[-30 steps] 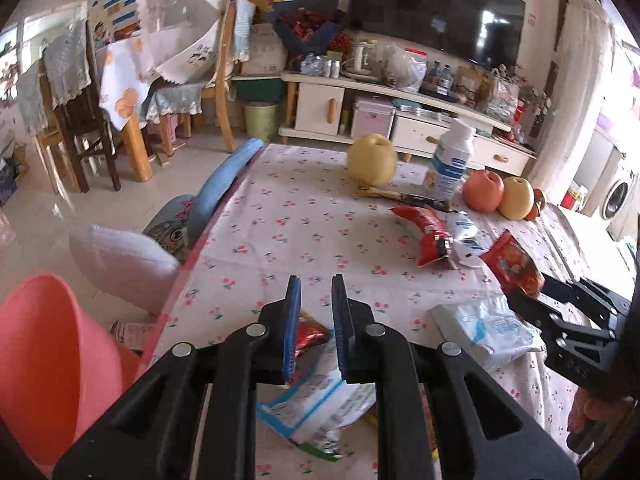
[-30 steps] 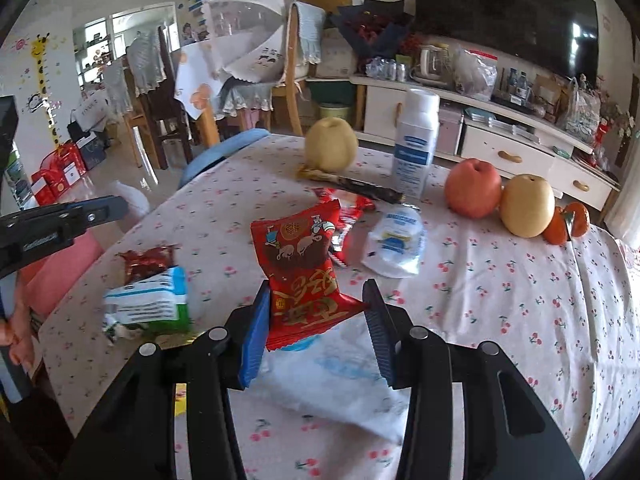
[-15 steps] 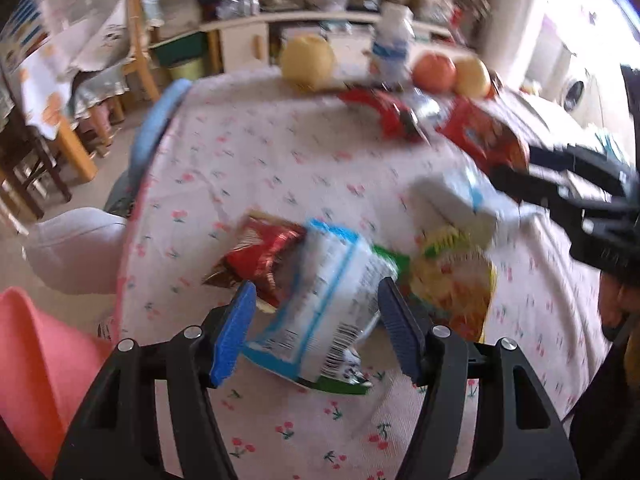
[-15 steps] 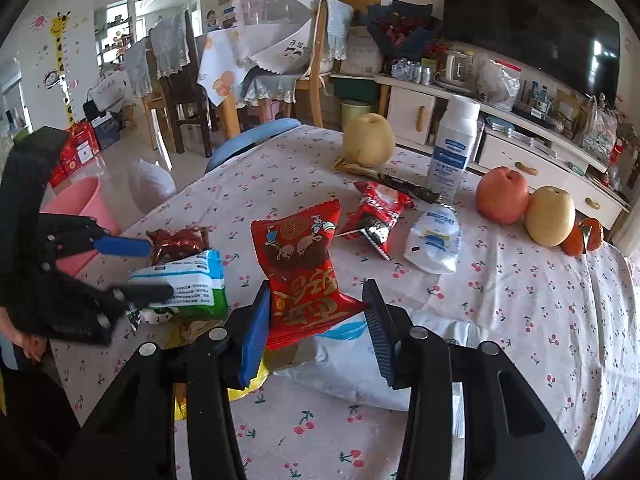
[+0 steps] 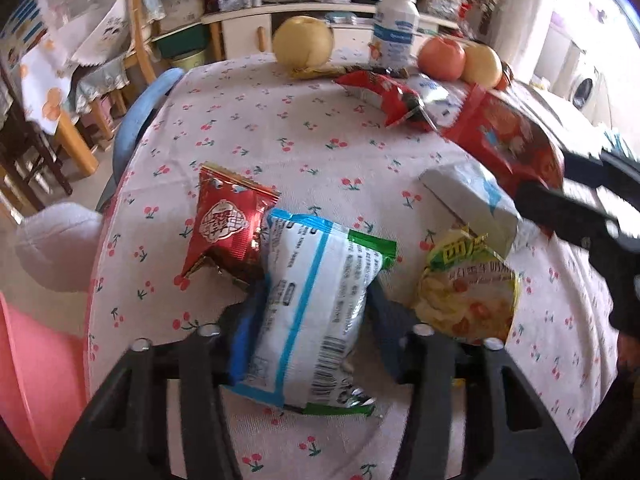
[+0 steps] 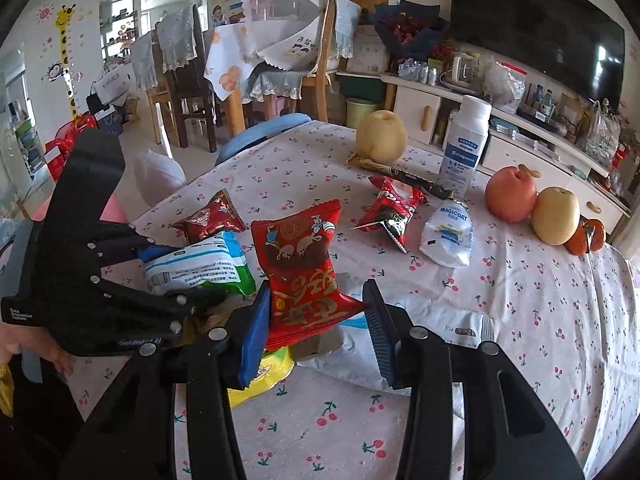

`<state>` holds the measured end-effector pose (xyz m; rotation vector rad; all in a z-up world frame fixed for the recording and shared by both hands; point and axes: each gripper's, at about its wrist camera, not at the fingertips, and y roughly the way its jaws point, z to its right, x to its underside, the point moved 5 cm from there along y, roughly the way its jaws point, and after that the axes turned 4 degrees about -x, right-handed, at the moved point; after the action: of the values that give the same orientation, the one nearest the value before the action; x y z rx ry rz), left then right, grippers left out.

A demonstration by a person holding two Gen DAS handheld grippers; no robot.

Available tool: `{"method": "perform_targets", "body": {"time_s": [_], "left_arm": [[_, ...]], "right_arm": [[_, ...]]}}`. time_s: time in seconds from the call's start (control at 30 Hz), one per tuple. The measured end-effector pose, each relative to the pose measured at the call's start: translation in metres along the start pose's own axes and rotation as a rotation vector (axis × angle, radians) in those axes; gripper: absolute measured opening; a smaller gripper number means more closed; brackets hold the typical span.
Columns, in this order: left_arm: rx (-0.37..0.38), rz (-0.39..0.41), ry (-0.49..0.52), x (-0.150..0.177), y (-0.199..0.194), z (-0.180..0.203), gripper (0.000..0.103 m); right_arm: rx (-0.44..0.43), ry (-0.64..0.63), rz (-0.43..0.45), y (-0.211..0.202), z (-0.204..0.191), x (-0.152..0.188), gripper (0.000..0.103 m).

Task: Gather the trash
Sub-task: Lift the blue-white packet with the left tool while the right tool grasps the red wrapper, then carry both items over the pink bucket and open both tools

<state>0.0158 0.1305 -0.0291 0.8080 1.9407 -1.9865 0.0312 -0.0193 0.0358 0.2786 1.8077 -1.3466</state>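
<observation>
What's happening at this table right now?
A person is clearing snack wrappers off a flowered tablecloth with two handheld grippers. The left gripper has its fingers around a white and blue packet and has just been closing on it. The right gripper holds a large red snack bag lifted above the table. Other wrappers, a white bottle and fruit are not yet collected.

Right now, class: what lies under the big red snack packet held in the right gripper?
Under the big red snack packet lie a white plastic bag and part of a yellow-green wrapper on the tablecloth. Whatever sits beneath the packet's middle is covered.
</observation>
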Motion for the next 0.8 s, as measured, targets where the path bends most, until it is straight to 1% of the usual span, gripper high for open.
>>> {"method": "perform_targets", "body": {"time_s": [0.07,0.23,0.4,0.53,0.57,0.7,0.8], "left_arm": [[0.009,0.002,-0.029,-0.001,-0.001,-0.002,0.041],[0.02,0.031,-0.064,-0.002,-0.012,-0.004,0.039],[0.016,0.114,-0.113,-0.009,-0.043,-0.017,0.039],[-0.03,0.183,-0.169,-0.013,-0.068,-0.04,0.039],[-0.063,0.203,-0.186,-0.014,-0.076,-0.05,0.039],[-0.126,0.257,-0.269,-0.013,-0.1,-0.084,0.039],[-0.202,0.294,-0.331,-0.008,-0.118,-0.114,0.039]], "right_arm": [[-0.003,0.009,0.0,-0.002,-0.001,0.0,0.046],[-0.02,0.055,0.002,-0.008,-0.003,0.003,0.046],[-0.029,0.094,0.005,-0.013,-0.007,0.007,0.046],[-0.047,0.115,0.015,-0.02,-0.017,0.004,0.046],[-0.052,0.116,0.017,-0.02,-0.02,0.003,0.046],[-0.083,0.103,0.026,-0.024,-0.043,-0.004,0.046],[-0.107,0.086,0.033,-0.023,-0.064,-0.011,0.046]]}}
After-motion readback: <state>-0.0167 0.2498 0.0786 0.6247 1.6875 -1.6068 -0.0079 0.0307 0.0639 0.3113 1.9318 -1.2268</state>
